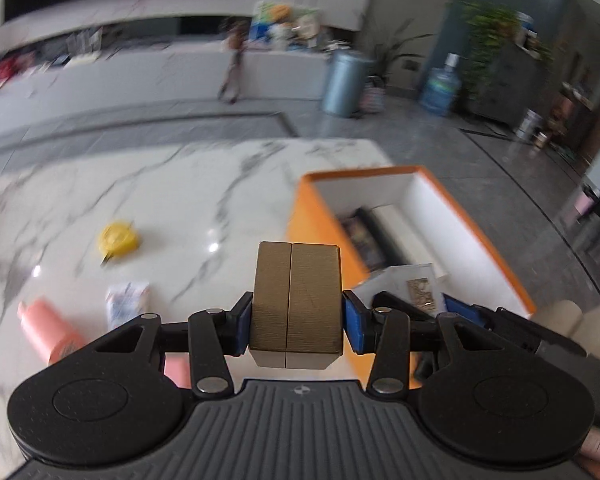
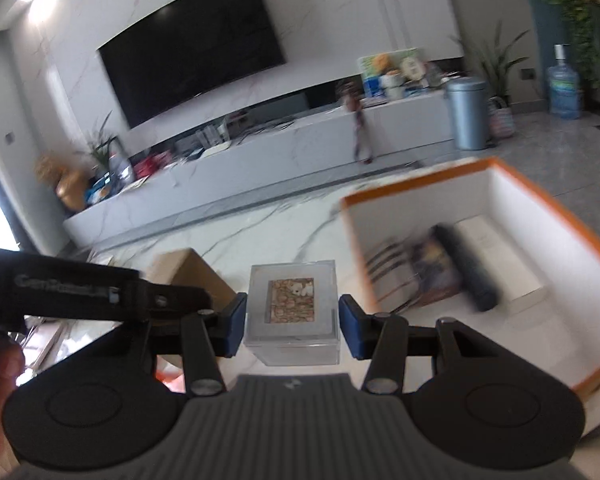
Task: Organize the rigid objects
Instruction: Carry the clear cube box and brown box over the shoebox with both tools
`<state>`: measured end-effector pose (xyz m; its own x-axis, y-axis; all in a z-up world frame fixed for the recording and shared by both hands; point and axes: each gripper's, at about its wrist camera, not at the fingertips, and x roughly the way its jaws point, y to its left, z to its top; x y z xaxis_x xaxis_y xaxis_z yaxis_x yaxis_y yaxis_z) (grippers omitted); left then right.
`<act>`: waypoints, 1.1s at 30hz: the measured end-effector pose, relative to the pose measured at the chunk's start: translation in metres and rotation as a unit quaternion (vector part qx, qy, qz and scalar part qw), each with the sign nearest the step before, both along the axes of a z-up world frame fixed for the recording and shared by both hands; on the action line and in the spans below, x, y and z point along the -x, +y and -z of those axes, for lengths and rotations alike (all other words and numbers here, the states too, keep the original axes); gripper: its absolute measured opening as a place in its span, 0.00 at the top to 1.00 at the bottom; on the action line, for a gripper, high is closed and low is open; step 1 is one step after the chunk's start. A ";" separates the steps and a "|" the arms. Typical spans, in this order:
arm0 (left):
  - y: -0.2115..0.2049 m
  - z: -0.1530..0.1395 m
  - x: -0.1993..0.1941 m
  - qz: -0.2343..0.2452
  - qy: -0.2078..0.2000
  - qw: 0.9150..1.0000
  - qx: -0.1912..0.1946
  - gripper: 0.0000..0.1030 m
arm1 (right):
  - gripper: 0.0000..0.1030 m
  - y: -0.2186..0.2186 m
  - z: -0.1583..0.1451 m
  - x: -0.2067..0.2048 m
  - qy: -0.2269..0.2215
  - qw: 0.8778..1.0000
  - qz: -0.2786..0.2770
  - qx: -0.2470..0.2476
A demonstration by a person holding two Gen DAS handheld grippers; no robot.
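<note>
Two boxes are in my grip, one in each gripper. My left gripper (image 1: 297,322) is about half open and clamped on a gold-brown box (image 1: 296,302) with a brushed finish and a seam running down the middle of its top face; it stands squarely between the blue pads (image 1: 354,326), which press on its two sides. My right gripper (image 2: 291,320) is likewise partly closed on a clear cube (image 2: 293,308) whose top shows a square brown patterned picture behind a pale border; the blue pads (image 2: 348,328) sit against both its sides.

Ahead and to the right of both grippers stands the orange box (image 1: 316,220), open, white inside, holding a dark cylinder (image 2: 466,268), a white flat box (image 2: 500,256) and a dark printed packet (image 2: 432,264). In the left wrist view my right gripper with its cube sits just to the right of the gold box, at the orange box's near edge. To the left of my left gripper, on the marble desk (image 1: 180,200), lie a yellow round thing (image 1: 118,238), a pink bottle (image 1: 48,330) and a small white packet (image 1: 126,304), all blurred.
</note>
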<state>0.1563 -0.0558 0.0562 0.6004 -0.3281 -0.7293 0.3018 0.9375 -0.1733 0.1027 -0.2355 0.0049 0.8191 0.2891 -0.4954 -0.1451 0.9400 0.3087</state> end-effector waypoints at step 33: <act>-0.175 0.147 -0.103 0.460 0.054 0.848 -0.258 0.50 | 0.51 -0.136 0.064 -0.105 0.201 0.976 0.060 -0.066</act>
<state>0.2591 -0.2307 -0.0911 0.1844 -0.2427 -0.9524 0.9548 0.2742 0.1150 0.2073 -0.3716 -0.0595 0.5988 0.2860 -0.7481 0.1216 0.8907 0.4379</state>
